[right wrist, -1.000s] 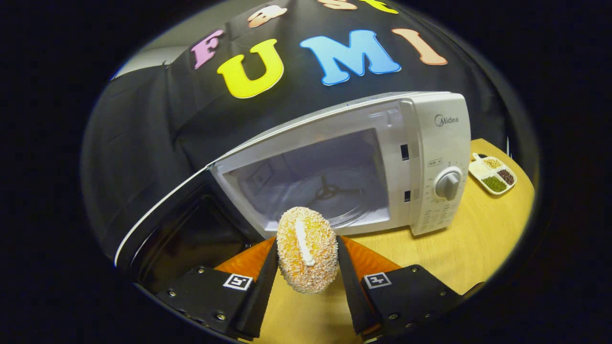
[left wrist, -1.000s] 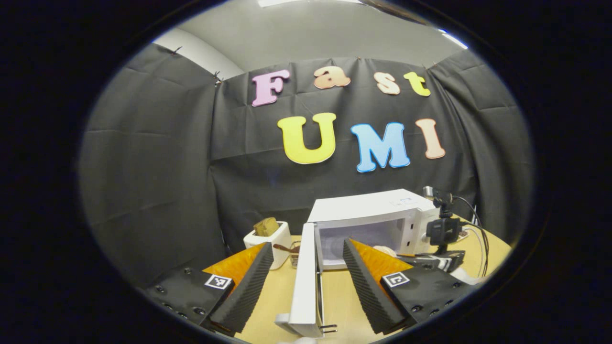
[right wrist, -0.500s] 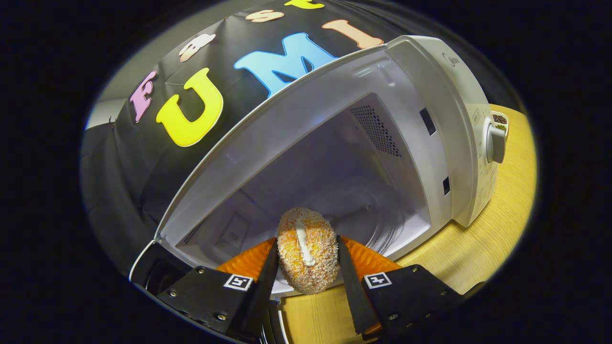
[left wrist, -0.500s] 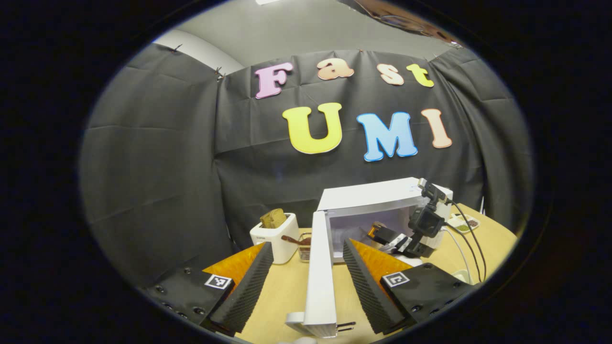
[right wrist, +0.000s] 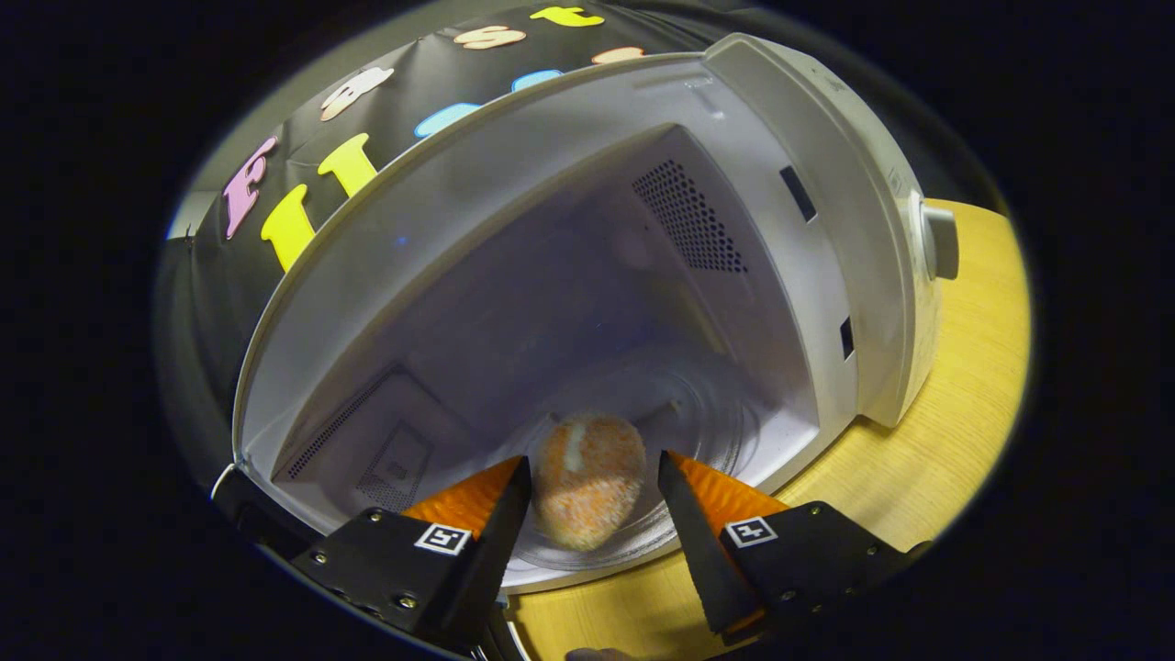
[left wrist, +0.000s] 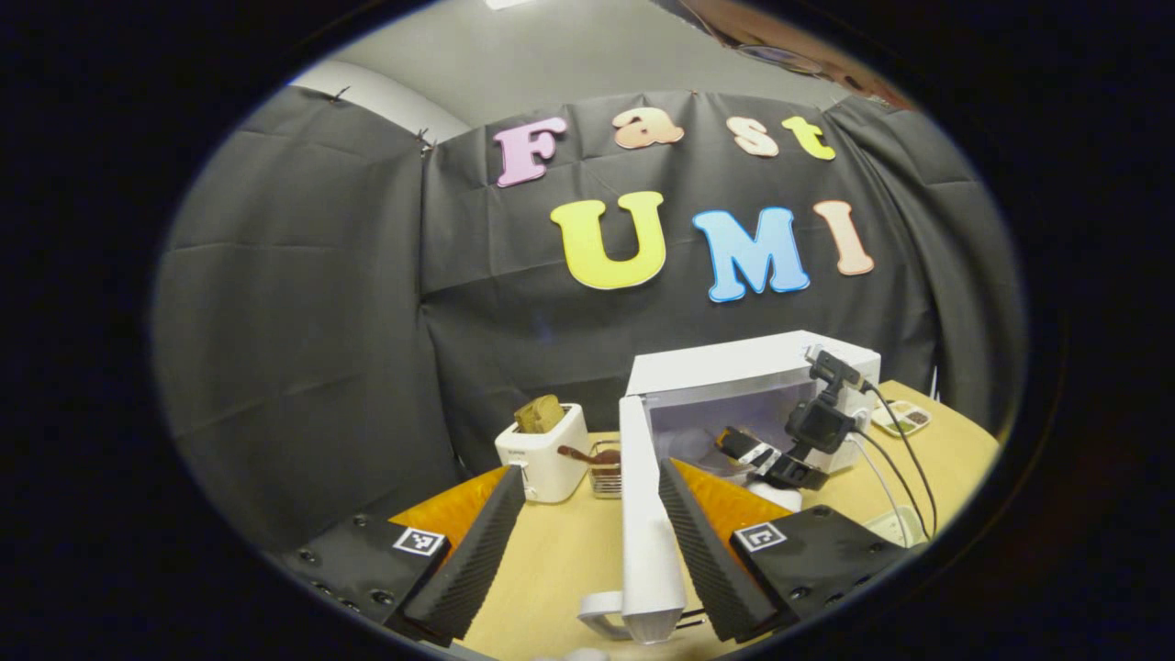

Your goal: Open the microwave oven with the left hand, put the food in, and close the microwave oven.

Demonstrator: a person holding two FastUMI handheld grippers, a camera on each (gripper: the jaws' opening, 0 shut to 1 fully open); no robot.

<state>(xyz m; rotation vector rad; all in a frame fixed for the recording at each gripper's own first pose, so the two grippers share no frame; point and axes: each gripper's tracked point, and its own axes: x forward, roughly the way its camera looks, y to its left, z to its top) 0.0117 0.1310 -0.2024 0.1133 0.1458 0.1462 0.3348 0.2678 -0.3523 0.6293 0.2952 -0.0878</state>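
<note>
Microwave oven stands open on the wooden table, and half a second ago I had the crumb-coated food clamped at its mouth, whereas now my right gripper has spread its fingers clear of the food, which lies on the glass turntable inside the cavity. My left gripper hangs open and empty beside the edge-on door; its view adds what the right gripper view lacks: the toaster left of the oven and the right gripper's body reaching into the cavity.
</note>
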